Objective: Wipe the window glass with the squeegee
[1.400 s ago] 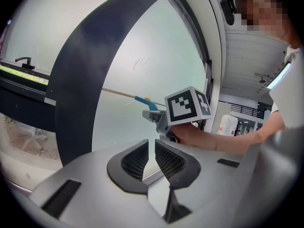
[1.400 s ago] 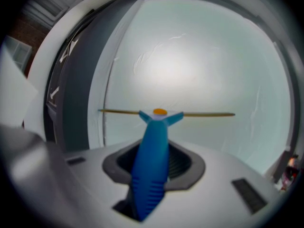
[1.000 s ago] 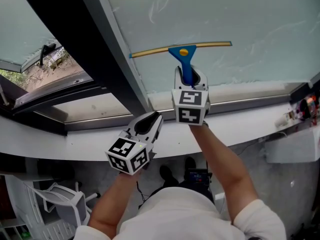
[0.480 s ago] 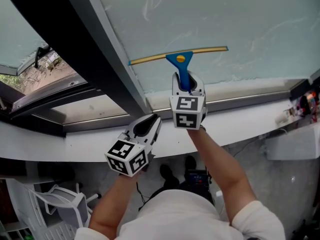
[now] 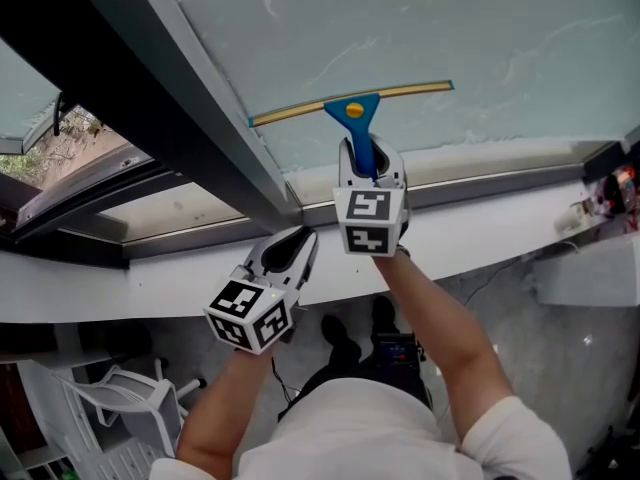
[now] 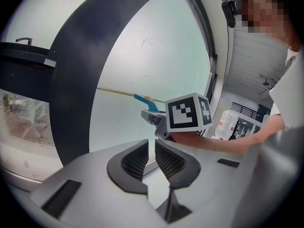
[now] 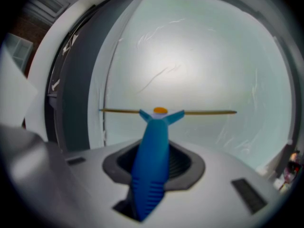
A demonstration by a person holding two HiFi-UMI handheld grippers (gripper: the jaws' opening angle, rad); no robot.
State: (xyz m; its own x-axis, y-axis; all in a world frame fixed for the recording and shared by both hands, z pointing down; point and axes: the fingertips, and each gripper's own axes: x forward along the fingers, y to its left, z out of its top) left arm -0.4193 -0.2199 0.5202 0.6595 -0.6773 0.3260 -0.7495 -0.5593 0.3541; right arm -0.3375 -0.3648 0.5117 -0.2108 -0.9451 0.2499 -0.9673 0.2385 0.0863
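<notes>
A squeegee with a blue handle, an orange button and a long yellowish blade lies against the pale window glass. My right gripper is shut on its blue handle, and the blade runs level across the lower pane. The left gripper hangs lower and to the left, over the white sill, shut with nothing between its jaws. From the left gripper view the squeegee and the right gripper's marker cube show beyond my shut left gripper.
A wide dark window frame post slants left of the pane. Beyond it an open window shows ground outside. White chairs stand on the floor below left, and a shelf with small items is at the right.
The right gripper and squeegee have slid slightly left and down along the glass. The left gripper has stayed by the sill, still shut.
</notes>
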